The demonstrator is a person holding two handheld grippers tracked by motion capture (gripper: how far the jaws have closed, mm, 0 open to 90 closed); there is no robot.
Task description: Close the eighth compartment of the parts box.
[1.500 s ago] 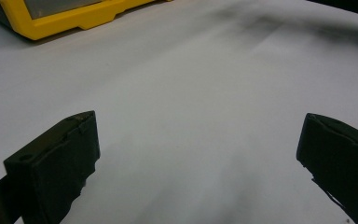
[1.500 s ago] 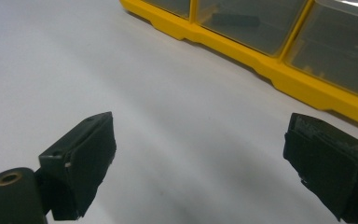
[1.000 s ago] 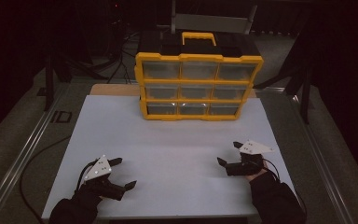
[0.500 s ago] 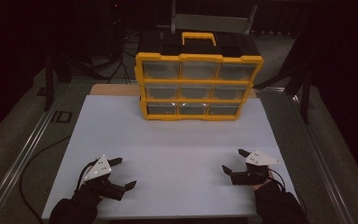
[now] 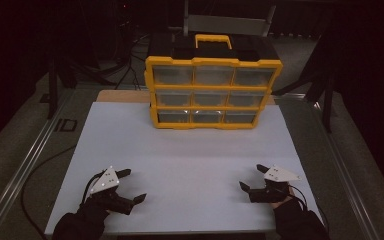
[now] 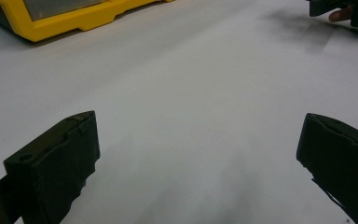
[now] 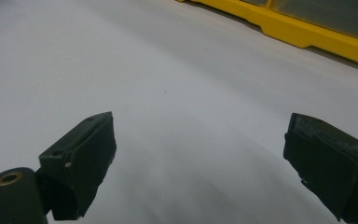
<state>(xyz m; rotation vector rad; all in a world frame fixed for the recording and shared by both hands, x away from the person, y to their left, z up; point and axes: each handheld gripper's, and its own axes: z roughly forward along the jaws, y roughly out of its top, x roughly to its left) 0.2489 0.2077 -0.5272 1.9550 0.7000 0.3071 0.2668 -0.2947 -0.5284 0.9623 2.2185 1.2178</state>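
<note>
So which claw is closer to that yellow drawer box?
Roughly equal; neither clearly. The left claw sits near its front-left, the right claw front-right, both well short of the yellow drawer box, open, holding nothing.

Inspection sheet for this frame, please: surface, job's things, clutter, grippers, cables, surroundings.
Surface: white tabletop, bare in the middle.
Job's things: yellow drawer organizer upright at the far edge, black handle on top, three rows of three drawers, all shut.
Clutter: nothing seen.
Grippers: left gripper and right gripper at the near edge, both open, holding nothing, well short of the organizer.
Cables: a cable runs on the floor left of the table.
Surroundings: dark; grey floor, metal rail at left.
</note>
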